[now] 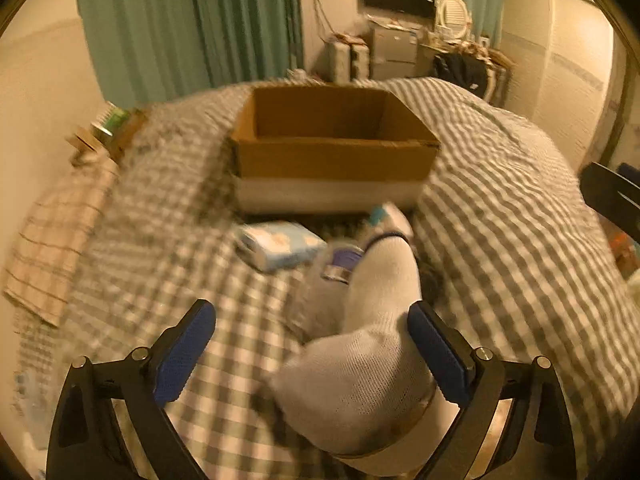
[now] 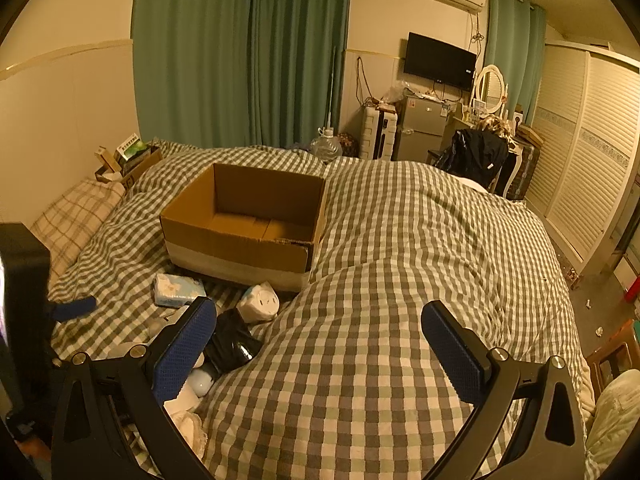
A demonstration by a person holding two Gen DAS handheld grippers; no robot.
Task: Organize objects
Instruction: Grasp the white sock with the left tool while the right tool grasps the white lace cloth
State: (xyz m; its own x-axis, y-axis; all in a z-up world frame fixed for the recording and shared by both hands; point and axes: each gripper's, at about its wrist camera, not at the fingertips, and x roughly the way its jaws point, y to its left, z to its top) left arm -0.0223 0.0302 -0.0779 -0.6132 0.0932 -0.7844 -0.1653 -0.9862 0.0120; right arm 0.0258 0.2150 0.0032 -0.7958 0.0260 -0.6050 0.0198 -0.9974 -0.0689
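An open cardboard box sits on the checked bed cover; it also shows in the right wrist view, with nothing visible inside. My left gripper is open; a white sock lies between its fingers, against the right pad. A blue-white tissue pack and a purple-labelled item lie ahead of it. My right gripper is open and empty above the cover. Left of it lie the tissue pack, a white roll and a black item.
A pillow and small boxes lie at the bed's far left. The left gripper's body fills the right view's left edge. A fridge, a suitcase, a chair with a dark jacket and a wardrobe stand beyond the bed.
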